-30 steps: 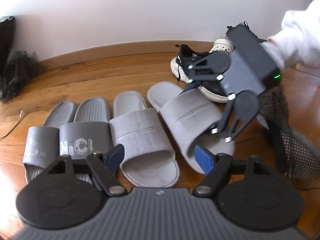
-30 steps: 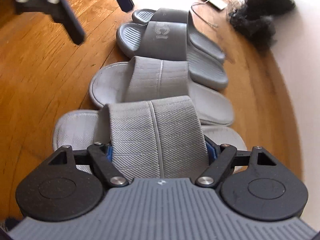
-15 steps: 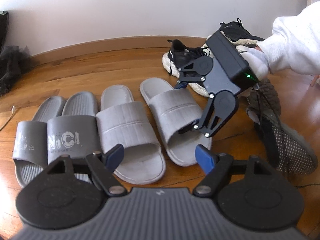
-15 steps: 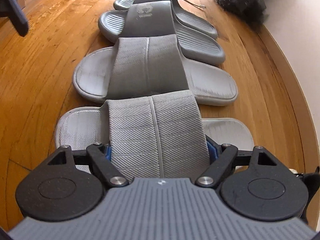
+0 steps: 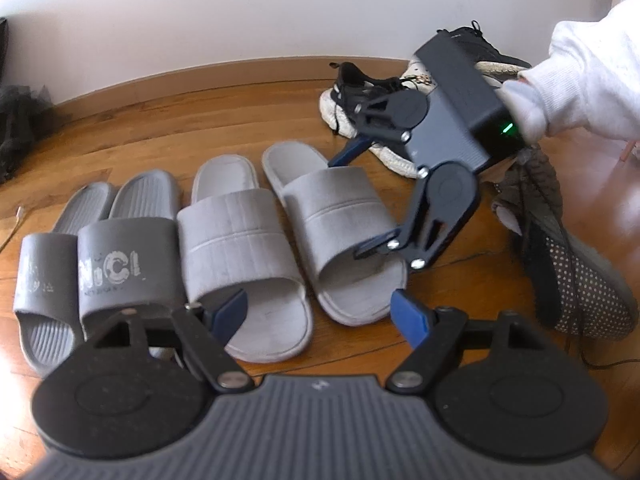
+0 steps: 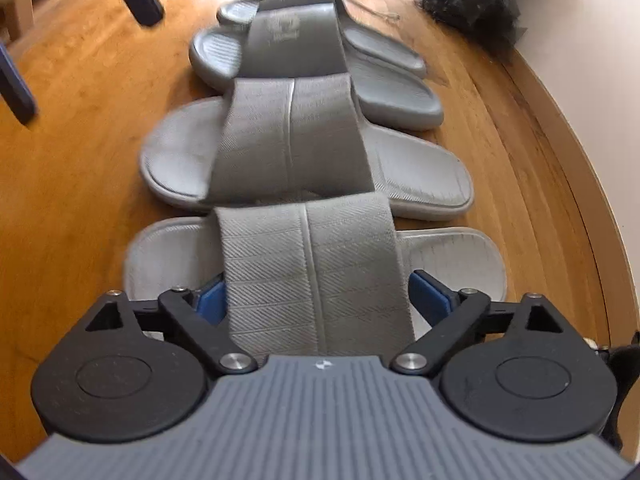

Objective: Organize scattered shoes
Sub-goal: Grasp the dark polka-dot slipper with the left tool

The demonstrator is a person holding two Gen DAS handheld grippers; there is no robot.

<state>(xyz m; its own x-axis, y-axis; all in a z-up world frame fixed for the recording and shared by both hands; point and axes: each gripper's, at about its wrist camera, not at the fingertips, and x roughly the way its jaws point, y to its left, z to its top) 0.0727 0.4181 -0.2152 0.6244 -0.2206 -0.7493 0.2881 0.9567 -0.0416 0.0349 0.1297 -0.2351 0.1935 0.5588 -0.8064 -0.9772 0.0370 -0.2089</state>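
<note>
A: Slippers, four, side by side on the wood floor (image 5: 168,128), toes toward the skirting board (image 5: 200,76). Two dark grey slippers (image 5: 100,256), then a light grey slipper (image 5: 244,252), then another.

B: Your tongs?

A: My right tongs (image 6: 316,292) straddle the strap of the end slipper (image 6: 312,272); the jaws are opening, pads just off its edges. My left tongs (image 5: 316,312) hang spread and empty above the row.

B: Other stock?

A: Black sneakers (image 5: 360,92) and a brown mesh sneaker (image 5: 572,264), loose, right of the row.
</note>
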